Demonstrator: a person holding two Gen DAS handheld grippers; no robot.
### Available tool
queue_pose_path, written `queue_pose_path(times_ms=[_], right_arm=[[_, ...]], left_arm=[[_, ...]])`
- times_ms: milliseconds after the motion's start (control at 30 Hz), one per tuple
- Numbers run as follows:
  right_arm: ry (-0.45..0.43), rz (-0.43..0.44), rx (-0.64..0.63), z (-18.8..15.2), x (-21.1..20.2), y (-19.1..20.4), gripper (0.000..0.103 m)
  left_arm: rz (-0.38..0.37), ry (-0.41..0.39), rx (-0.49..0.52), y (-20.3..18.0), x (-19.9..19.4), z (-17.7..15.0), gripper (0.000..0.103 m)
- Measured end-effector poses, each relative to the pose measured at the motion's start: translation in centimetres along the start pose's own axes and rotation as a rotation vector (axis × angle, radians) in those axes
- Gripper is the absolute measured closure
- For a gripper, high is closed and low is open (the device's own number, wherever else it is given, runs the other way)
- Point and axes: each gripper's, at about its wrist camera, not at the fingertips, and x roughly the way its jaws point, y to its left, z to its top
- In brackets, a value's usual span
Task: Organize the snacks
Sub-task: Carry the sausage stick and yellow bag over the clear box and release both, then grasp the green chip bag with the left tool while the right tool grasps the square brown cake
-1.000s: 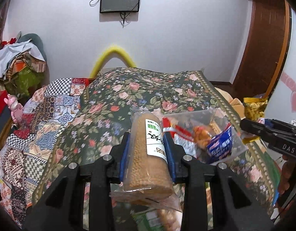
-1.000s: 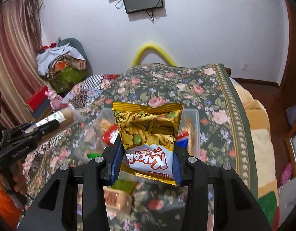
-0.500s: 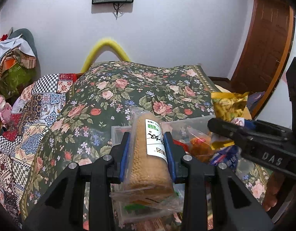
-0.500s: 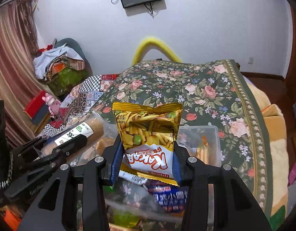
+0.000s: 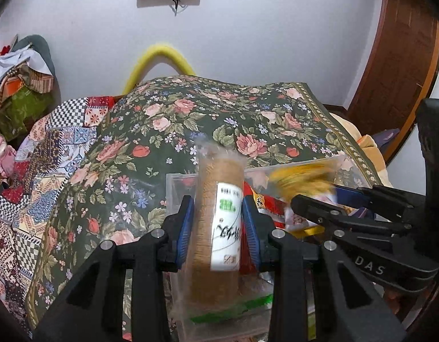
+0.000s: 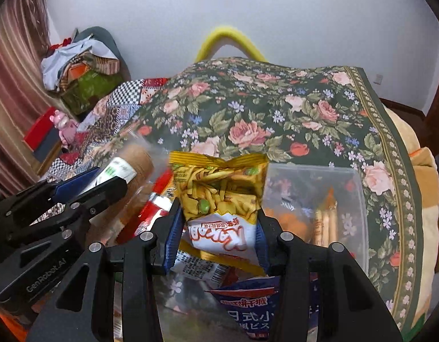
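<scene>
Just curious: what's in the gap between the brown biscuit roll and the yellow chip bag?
In the right wrist view, a red wrapper shows between the biscuit roll and the chip bag.

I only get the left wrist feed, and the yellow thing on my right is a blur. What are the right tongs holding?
Observer: A yellow snack bag printed with fried sticks and green peas, clamped in the right tongs.
Operator: I hold a roll. What lies under that bag?
Observer: A blue packet with white lettering, in the clear bin.
Operator: And at the bin's right end?
Observer: Wrapped stick biscuits, standing near the right wall.
</scene>
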Motion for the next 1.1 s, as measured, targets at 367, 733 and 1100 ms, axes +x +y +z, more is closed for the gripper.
queue_pose_path(times_ms=[367,733,1100], right_arm=[[-0.048,-0.014,-0.011,-0.5,-3.8,0.4,0.045],[-0.116,0.001,-0.040,-3.9,-9.6,2.1,0.027],[-0.074,0.017,-0.032,-8.6,-9.2,4.0,0.003]], left_arm=[[-0.003,-0.034,0.034,-0.5,-4.1,-0.2,0.068],[-0.015,-0.046,0.031,0.4,-9.7,-2.8,0.049],[0.012,0.059,0.037,2.9,-10.3,-8.4,0.048]])
